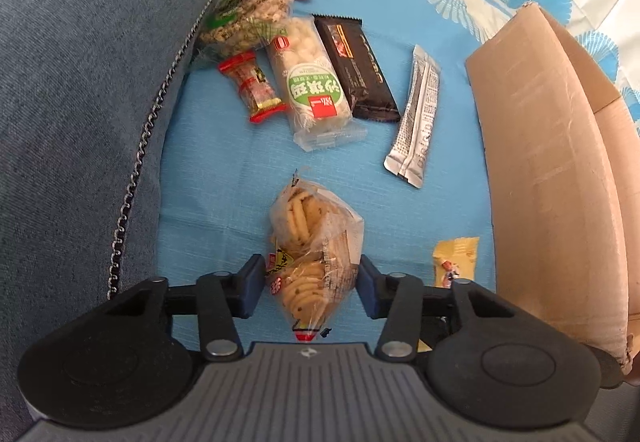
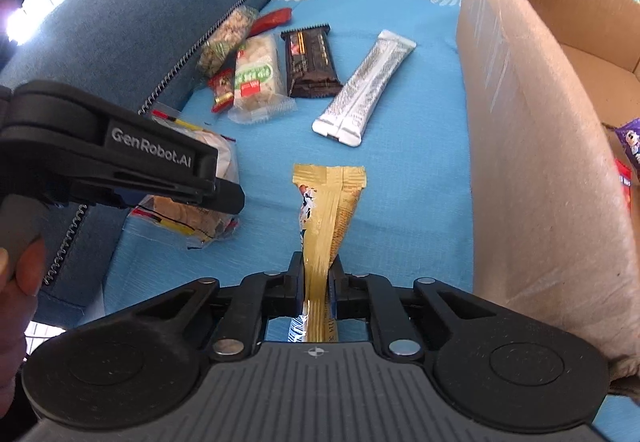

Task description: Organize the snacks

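My left gripper [image 1: 313, 284] is shut on a clear bag of biscuits [image 1: 312, 238], its pads pressing both sides; the bag also shows in the right wrist view [image 2: 192, 210] under that gripper [image 2: 216, 198]. My right gripper [image 2: 318, 282] is shut on a yellow snack packet [image 2: 326, 202], held just left of the cardboard box [image 2: 532, 122]. The packet shows in the left wrist view [image 1: 456, 256] beside the box [image 1: 540, 162]. Other snacks lie on the blue cloth: a silver stick pack [image 2: 362, 88], a dark chocolate bar [image 2: 310, 60], a green-labelled white bar [image 2: 256, 76].
A blue sofa cushion [image 1: 80, 102] borders the cloth on the left. A small red candy [image 1: 252, 86] and a bag of grain snacks [image 1: 244, 14] lie against it. The box holds a purple packet [image 2: 630, 140] and a red one [image 2: 626, 182].
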`<state>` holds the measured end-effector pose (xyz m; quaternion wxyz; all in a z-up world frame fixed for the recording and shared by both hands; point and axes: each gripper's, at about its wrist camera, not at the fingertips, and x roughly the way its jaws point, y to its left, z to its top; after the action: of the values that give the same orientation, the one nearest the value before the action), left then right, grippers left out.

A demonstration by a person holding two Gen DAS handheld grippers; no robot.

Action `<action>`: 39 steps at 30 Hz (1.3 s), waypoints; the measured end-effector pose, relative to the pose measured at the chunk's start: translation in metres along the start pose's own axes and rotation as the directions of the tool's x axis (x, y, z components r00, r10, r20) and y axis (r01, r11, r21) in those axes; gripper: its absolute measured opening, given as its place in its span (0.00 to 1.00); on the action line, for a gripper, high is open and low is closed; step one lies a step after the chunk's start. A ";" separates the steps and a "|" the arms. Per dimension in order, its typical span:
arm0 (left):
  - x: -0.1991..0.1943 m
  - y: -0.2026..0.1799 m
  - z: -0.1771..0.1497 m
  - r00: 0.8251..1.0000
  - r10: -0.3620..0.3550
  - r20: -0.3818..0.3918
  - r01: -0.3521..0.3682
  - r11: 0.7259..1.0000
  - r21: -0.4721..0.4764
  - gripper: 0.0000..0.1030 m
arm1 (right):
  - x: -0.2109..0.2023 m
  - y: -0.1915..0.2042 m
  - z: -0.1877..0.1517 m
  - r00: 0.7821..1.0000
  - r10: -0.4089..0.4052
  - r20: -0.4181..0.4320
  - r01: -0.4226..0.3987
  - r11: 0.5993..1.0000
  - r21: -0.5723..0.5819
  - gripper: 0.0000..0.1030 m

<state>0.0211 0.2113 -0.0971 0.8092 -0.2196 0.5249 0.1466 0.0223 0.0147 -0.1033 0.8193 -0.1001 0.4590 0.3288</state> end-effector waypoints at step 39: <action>0.015 -0.021 -0.002 0.998 0.063 -0.020 -0.060 0.989 0.135 0.49 | 0.009 0.005 -0.003 0.999 -0.023 -0.029 0.022 0.999 -0.034 0.13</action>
<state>0.0352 0.1925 -0.1074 0.8106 -0.1502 0.5500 0.1333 0.0204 0.0215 -0.1118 0.8143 -0.1238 0.4641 0.3259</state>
